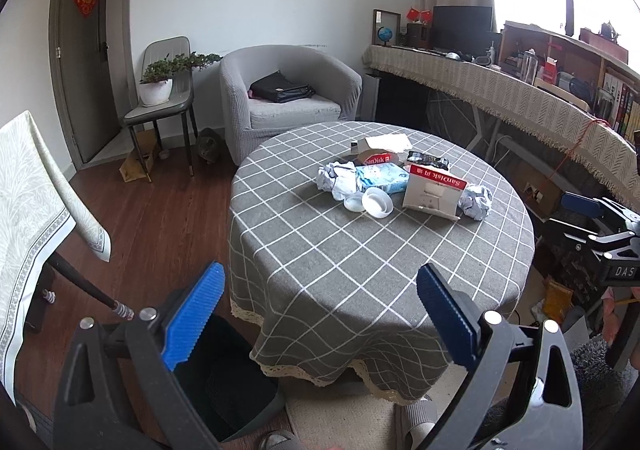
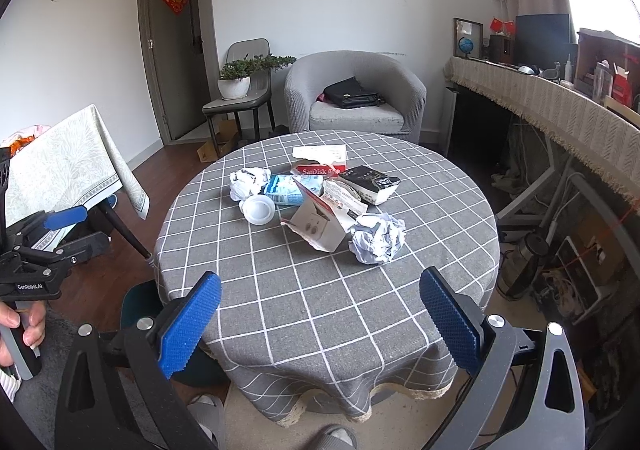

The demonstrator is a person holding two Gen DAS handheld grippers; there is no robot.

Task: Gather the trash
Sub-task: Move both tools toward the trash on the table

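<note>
Trash lying clustered on round table (image 2: 320, 310), grey checked cloth, toward far half of top, well apart from both grippers
- crumpled paper ball (image 2: 378, 238) sitting nearest, right edge of cluster, just beside white opened carton (image 2: 316, 228); carton tilting, flap up, red inner face showing
- second paper ball (image 2: 248, 181) lying at left of cluster, touching or just beside light blue packet (image 2: 288, 189)
- white round lid (image 2: 259, 209) resting in front of blue packet, open side up; left wrist view showing a smaller white cap (image 1: 353, 203) just beside it
- black packet (image 2: 370, 179) lying at right rear, partly on torn card
- red SanDisk pack (image 2: 320, 171) at rear, white flat box (image 2: 320, 153) behind it

Left gripper (image 1: 320, 314) hovering short of near table edge, blue pads wide apart, clamping nothing; dark bin (image 1: 224, 382) showing on floor below left pad, beside hanging cloth
Right gripper (image 2: 320, 314) hovering above near part of table, pads spread wide, nothing between them
Hand (image 2: 24, 326) gripping handle of left gripper, seen at left margin of right wrist view

Surroundings: grey armchair (image 2: 356, 97) behind table, black bag (image 2: 352, 93) lying on seat; potted plant (image 2: 236, 79) standing on grey chair beside door; long covered desk (image 2: 560, 105) running along right wall
</note>
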